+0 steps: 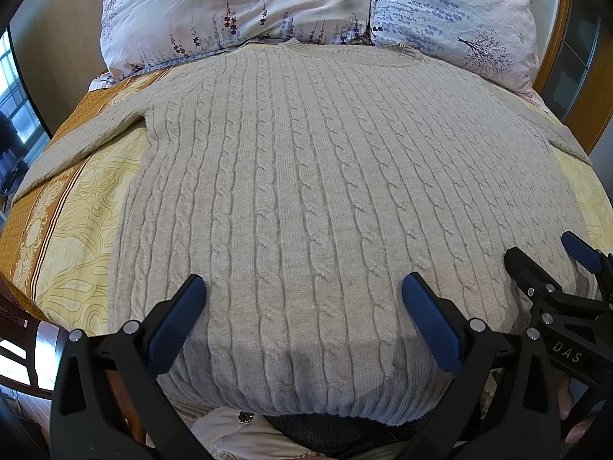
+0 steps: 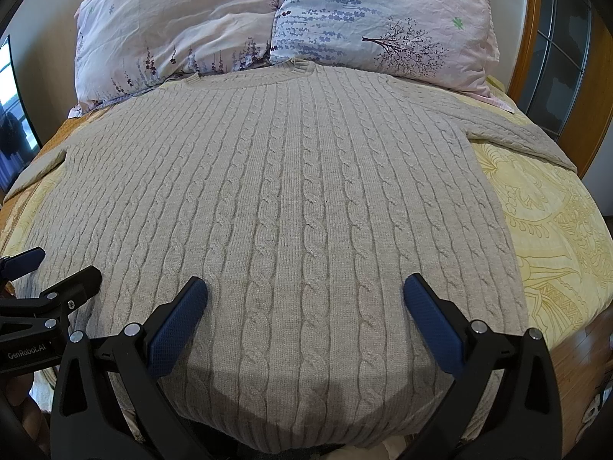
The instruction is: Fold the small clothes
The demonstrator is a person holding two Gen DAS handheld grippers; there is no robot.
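Note:
A beige cable-knit sweater (image 1: 306, 176) (image 2: 283, 199) lies flat on the bed, collar toward the pillows and hem toward me, with both sleeves spread out to the sides. My left gripper (image 1: 304, 291) hovers open over the hem's left half, nothing between its blue pads. My right gripper (image 2: 305, 293) is open too, above the hem's right half. In the left wrist view the right gripper (image 1: 574, 264) shows at the right edge. The right wrist view catches the left gripper (image 2: 34, 268) at its left edge.
Two floral pillows (image 1: 237, 11) (image 2: 383, 19) lean at the head of the bed. A yellow and orange patterned bedspread (image 1: 76, 211) (image 2: 555, 230) shows beside the sweater. A wooden headboard (image 2: 536, 38) rises at the right. The bed's near edge runs just under the hem.

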